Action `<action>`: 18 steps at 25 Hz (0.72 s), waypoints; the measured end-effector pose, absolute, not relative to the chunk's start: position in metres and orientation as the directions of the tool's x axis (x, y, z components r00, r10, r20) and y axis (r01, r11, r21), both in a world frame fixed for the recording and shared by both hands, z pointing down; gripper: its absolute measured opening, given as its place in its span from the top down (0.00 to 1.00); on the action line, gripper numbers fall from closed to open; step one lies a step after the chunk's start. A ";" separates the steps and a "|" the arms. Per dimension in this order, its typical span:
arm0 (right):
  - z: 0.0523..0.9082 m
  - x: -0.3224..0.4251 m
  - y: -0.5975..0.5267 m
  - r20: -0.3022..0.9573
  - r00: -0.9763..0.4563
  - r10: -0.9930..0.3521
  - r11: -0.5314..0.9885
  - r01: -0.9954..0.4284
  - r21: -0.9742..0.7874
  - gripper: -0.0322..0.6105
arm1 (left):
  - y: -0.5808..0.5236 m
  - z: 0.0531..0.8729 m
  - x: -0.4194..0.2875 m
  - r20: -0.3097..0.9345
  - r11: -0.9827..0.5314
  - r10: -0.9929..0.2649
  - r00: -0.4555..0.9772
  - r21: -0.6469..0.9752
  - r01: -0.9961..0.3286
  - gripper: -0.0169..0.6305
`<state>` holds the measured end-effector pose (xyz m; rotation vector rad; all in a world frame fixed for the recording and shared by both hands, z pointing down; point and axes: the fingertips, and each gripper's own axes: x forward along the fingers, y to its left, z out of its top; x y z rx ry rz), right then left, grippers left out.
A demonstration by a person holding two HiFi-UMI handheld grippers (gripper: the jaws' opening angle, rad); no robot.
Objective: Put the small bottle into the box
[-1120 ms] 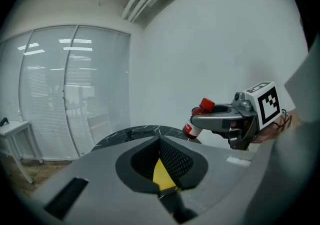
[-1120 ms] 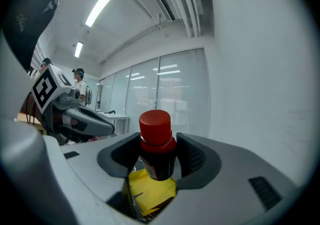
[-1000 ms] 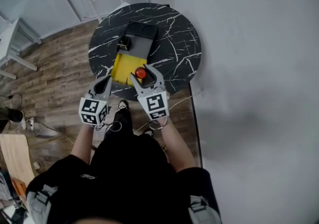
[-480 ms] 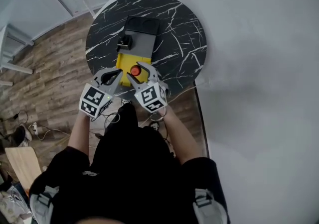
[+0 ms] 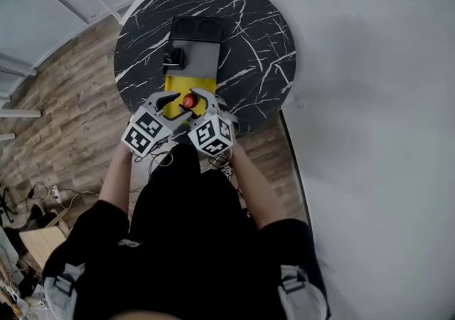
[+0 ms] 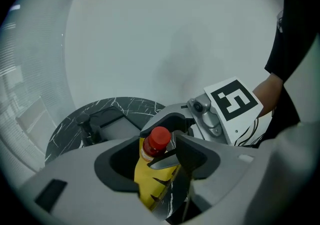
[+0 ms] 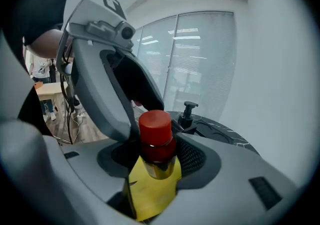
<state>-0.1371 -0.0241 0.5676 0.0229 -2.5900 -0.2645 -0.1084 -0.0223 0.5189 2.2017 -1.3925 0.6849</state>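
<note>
Item: small bottle [image 5: 189, 101], red cap, clamped just below the cap between the jaws of the right gripper [image 5: 199, 102]. It is carried upright, long axis roughly vertical, cap uppermost. Location: over the near, yellow end of the box [image 5: 175, 84], which lies on the round black marble table [image 5: 256, 41] with its grey and black sections running away from the person. Governing relation: the yellow compartment lies directly beneath the bottle's base, so a descent along the bottle's own axis, base first, should bring it in. Left gripper [image 5: 170, 107]: just beside the right one, pointing at the bottle from the side. Its jaws have just been opening and now stand wide apart, pressing on nothing (in the left gripper view the bottle sits in line with their gap, but the pads do not touch it). Nearer hand: the right, already carrying. Also present: black pump dispenser [image 5: 173, 60] on the box's grey middle, apart from the bottle.
</note>
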 end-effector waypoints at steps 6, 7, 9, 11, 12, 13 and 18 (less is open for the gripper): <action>0.583 -0.145 -0.028 0.526 -0.844 -0.108 0.976 0.011 0.218 0.63 | -0.030 0.545 -0.119 0.628 -0.414 -0.649 0.430 0.183 -0.892 0.65; 0.586 -0.146 -0.028 0.530 -0.840 -0.116 0.973 0.011 0.231 0.63 | -0.031 0.549 -0.120 0.628 -0.426 -0.639 0.443 0.191 -0.885 0.65; 0.592 -0.147 -0.031 0.539 -0.832 -0.134 0.971 -0.001 0.239 0.63 | -0.033 0.555 -0.121 0.624 -0.444 -0.622 0.473 0.217 -0.869 0.65; 0.598 -0.146 -0.033 0.549 -0.823 -0.146 0.973 -0.018 0.231 0.63 | -0.034 0.561 -0.119 0.611 -0.456 -0.606 0.509 0.258 -0.852 0.65; 0.600 -0.146 -0.034 0.554 -0.819 -0.150 0.973 -0.023 0.229 0.63 | -0.034 0.563 -0.118 0.605 -0.465 -0.595 0.529 0.279 -0.841 0.67; 0.603 -0.146 -0.034 0.559 -0.815 -0.154 0.973 -0.028 0.228 0.63 | -0.035 0.565 -0.116 0.600 -0.475 -0.583 0.548 0.295 -0.829 0.71; 0.614 -0.147 -0.040 0.575 -0.799 -0.178 0.977 -0.074 0.200 0.63 | -0.040 0.575 -0.116 0.582 -0.508 -0.551 0.599 0.336 -0.793 0.74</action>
